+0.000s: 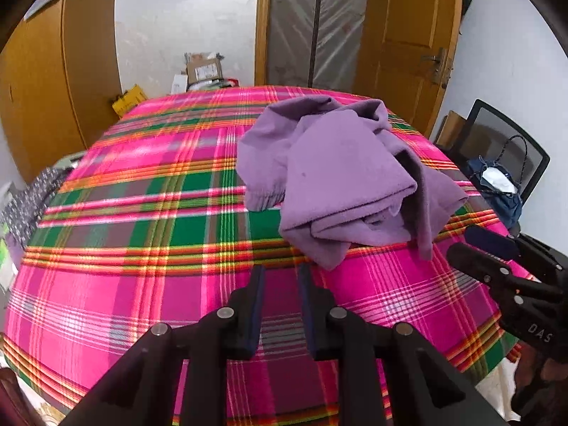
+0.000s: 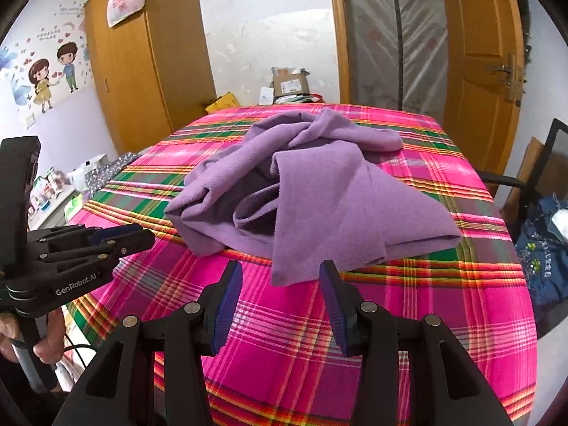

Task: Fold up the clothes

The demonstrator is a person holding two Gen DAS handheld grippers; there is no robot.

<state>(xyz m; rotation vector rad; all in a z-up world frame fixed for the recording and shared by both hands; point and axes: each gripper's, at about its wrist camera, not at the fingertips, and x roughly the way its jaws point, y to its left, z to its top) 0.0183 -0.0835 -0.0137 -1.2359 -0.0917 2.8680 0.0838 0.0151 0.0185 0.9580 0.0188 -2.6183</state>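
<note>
A purple fleece garment (image 1: 340,174) lies crumpled in a heap on the pink, green and orange plaid table cover (image 1: 142,213). It also shows in the right wrist view (image 2: 312,191). My left gripper (image 1: 281,273) is open and empty, hovering just short of the garment's near corner. My right gripper (image 2: 280,269) is open and empty, its fingers on either side of the garment's near hanging corner, not touching it. The right gripper also shows at the right of the left wrist view (image 1: 479,245); the left one shows at the left of the right wrist view (image 2: 131,236).
A wooden wardrobe (image 2: 142,71) stands at the back left and a wooden door (image 2: 490,53) at the back right. Cardboard boxes (image 2: 289,83) sit beyond the table. A black chair with a blue bag (image 1: 500,184) stands at the table's right edge. Clutter lies at the left (image 2: 60,184).
</note>
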